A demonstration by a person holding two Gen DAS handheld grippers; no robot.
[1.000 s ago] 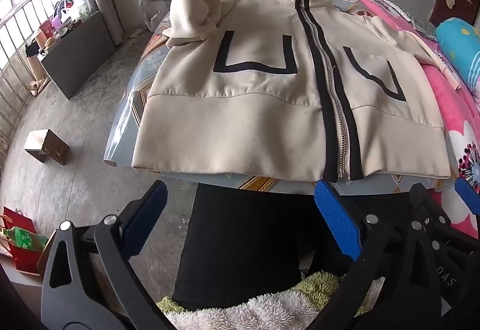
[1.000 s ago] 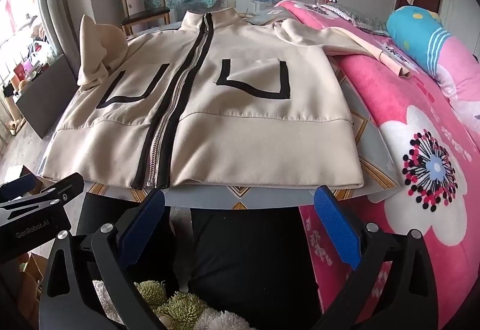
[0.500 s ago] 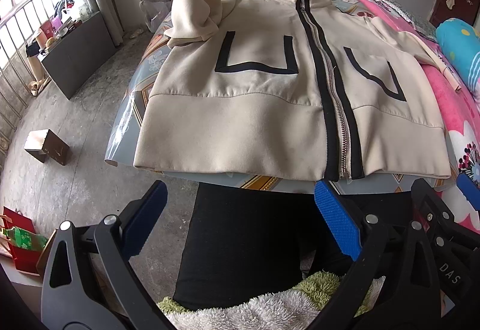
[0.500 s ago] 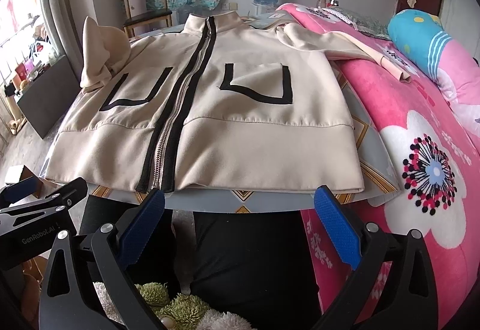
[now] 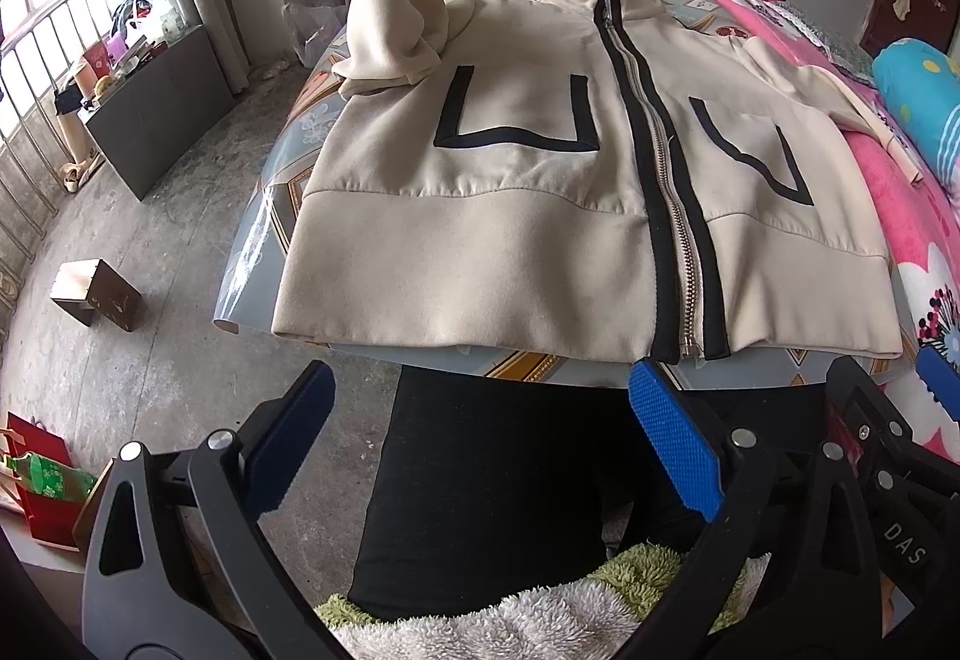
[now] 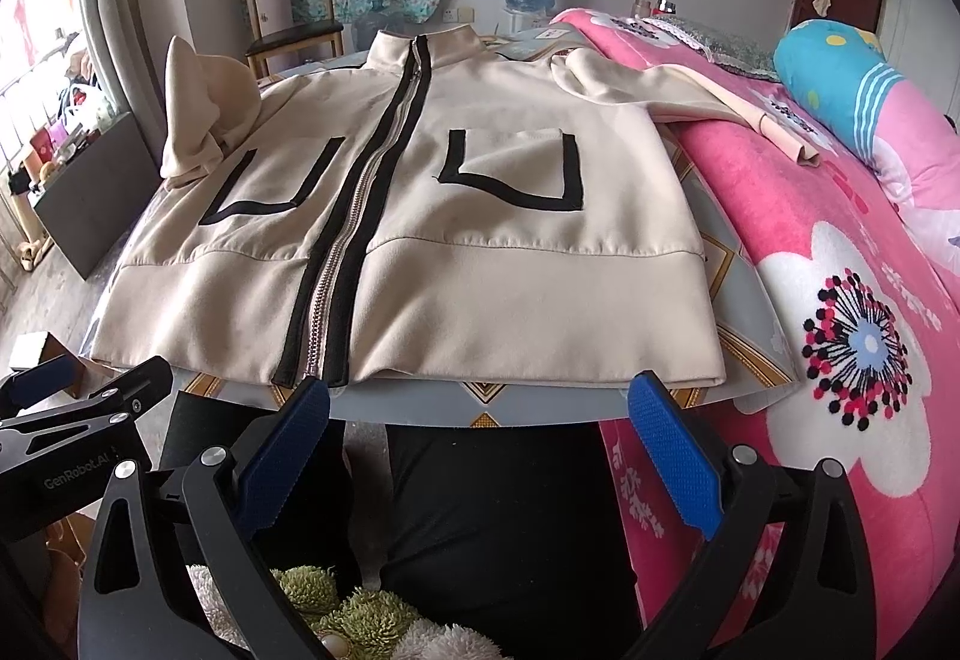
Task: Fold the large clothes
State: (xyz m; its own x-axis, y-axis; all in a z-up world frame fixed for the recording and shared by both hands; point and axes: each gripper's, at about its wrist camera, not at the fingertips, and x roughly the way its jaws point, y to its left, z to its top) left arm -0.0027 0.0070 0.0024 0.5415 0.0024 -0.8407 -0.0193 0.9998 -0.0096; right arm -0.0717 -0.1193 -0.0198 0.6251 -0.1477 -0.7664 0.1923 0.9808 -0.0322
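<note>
A cream jacket (image 5: 480, 252) lies front-up and flat on the desk (image 5: 252, 264), zipped, with a black-edged zipper (image 5: 672, 216) down its middle and black-outlined pockets on each side; its hem lies along the near edge. One sleeve (image 5: 390, 30) is bunched upright at the far left corner, the other sleeve (image 6: 690, 102) trails onto the pink blanket (image 6: 840, 300). The left claw (image 5: 480, 450) and right claw (image 6: 480, 450) hover before the hem, both spread wide and empty.

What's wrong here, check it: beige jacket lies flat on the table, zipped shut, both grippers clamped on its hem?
The grippers are wrong. The left gripper and right gripper hang open, short of the hem, as both wrist views show. The jacket does lie zipped on the table.
</note>
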